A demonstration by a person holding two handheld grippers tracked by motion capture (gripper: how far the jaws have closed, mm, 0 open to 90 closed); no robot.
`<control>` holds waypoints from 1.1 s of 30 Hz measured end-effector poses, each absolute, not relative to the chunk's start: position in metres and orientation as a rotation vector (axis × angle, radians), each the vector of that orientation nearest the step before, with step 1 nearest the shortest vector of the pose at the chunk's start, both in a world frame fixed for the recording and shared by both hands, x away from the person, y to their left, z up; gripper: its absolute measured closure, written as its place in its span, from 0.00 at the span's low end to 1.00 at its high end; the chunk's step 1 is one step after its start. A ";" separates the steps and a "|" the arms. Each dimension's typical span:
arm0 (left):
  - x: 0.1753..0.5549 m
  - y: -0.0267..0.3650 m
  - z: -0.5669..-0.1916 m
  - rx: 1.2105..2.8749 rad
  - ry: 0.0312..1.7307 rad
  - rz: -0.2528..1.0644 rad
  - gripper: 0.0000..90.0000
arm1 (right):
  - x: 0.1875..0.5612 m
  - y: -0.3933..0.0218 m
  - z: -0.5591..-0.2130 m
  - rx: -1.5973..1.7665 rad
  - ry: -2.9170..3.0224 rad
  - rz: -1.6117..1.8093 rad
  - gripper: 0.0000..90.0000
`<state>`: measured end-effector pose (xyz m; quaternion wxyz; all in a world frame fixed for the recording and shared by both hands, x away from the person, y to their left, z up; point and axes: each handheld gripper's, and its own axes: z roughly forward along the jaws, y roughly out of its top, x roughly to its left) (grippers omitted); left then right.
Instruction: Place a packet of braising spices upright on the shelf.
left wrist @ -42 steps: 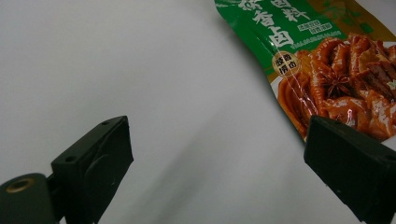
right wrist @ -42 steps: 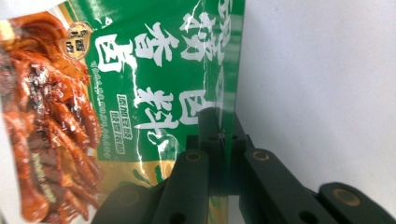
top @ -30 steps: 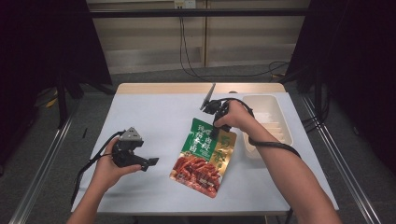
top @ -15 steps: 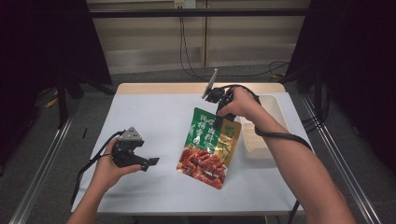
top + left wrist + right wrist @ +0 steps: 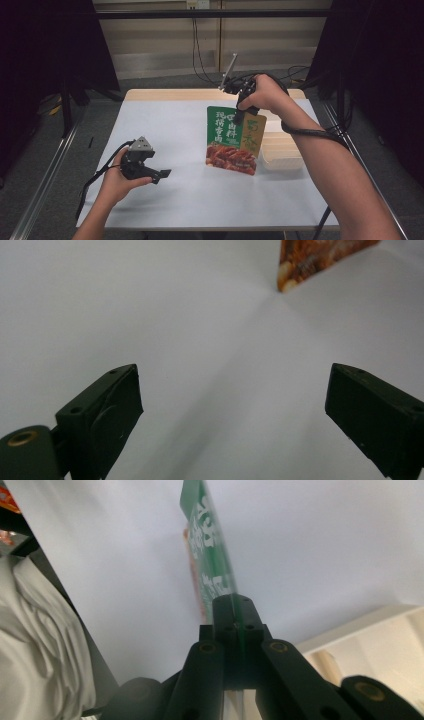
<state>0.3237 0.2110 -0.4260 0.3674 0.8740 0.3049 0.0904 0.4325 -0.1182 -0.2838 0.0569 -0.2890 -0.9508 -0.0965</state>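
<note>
A green food pouch (image 5: 235, 140) with a red meat picture on its lower half hangs upright above the table. My right gripper (image 5: 239, 118) is shut on its top edge. In the right gripper view the pouch (image 5: 210, 565) runs edge-on away from the closed jaws. My left gripper (image 5: 161, 175) rests low at the table's left front, open and empty. The left gripper view has its two jaws wide apart over bare white table, with the pouch's lower corner (image 5: 310, 260) at the top.
A clear plastic tray (image 5: 282, 150) sits on the white table (image 5: 165, 125) just right of the hanging pouch. Dark curtains flank the table, and cables lie on the floor behind it.
My right hand has lifted the pouch from lying flat on the table to hanging upright, its bottom edge coming off the surface. The left hand has stayed put.
</note>
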 end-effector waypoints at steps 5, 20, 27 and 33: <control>0.324 0.211 -0.426 2.243 0.773 0.223 0.09 | 0.437 -0.118 -0.269 -0.888 -2.926 -0.251 1.00; 0.325 0.211 -0.425 2.244 0.778 0.214 0.09 | 0.458 -0.126 -0.239 -0.911 -2.929 -0.281 1.00; 0.325 0.210 -0.427 2.232 0.781 0.209 0.09 | 0.466 -0.134 -0.226 -0.931 -2.950 -0.259 1.00; 0.325 0.211 -0.426 2.248 0.777 0.207 0.09 | 0.473 -0.145 -0.214 -0.969 -2.936 -0.303 1.00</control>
